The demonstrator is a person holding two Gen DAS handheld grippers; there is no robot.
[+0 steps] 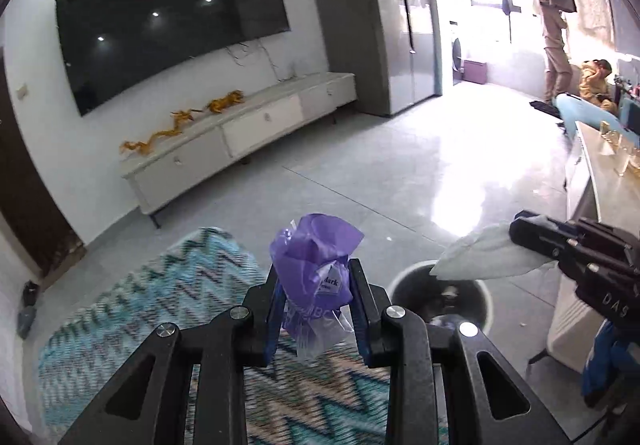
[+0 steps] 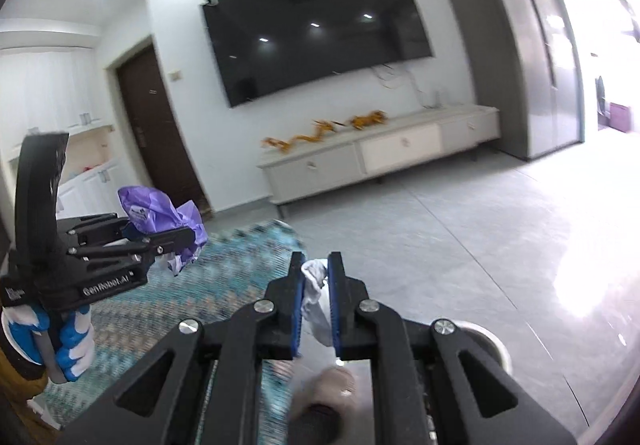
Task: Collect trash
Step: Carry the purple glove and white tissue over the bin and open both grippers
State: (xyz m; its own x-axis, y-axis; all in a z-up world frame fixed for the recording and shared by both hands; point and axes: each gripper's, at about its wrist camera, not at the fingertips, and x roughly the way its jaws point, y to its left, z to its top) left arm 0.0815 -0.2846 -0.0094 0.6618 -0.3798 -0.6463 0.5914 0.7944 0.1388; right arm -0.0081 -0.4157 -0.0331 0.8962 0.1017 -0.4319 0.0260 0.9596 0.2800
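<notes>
My left gripper (image 1: pixel 314 273) is shut on a crumpled purple wrapper (image 1: pixel 314 261) and holds it above the rug, left of the trash bin (image 1: pixel 486 299). The same gripper (image 2: pixel 188 235) and wrapper (image 2: pixel 160 215) show at the left of the right wrist view. My right gripper (image 2: pixel 316 265) is shut on a white tissue (image 2: pixel 314 285). In the left wrist view it (image 1: pixel 520 235) holds the tissue (image 1: pixel 488 255) in the air right above the round white bin, which has trash inside. The bin's rim (image 2: pixel 490 341) shows below my right gripper.
A blue patterned rug (image 1: pixel 132 309) lies on the grey tile floor. A white TV cabinet (image 1: pixel 240 133) stands under a wall TV (image 1: pixel 168 29). A white table with glasses (image 1: pixel 608 173) is at the right. A person stands far back by the window (image 1: pixel 556 33).
</notes>
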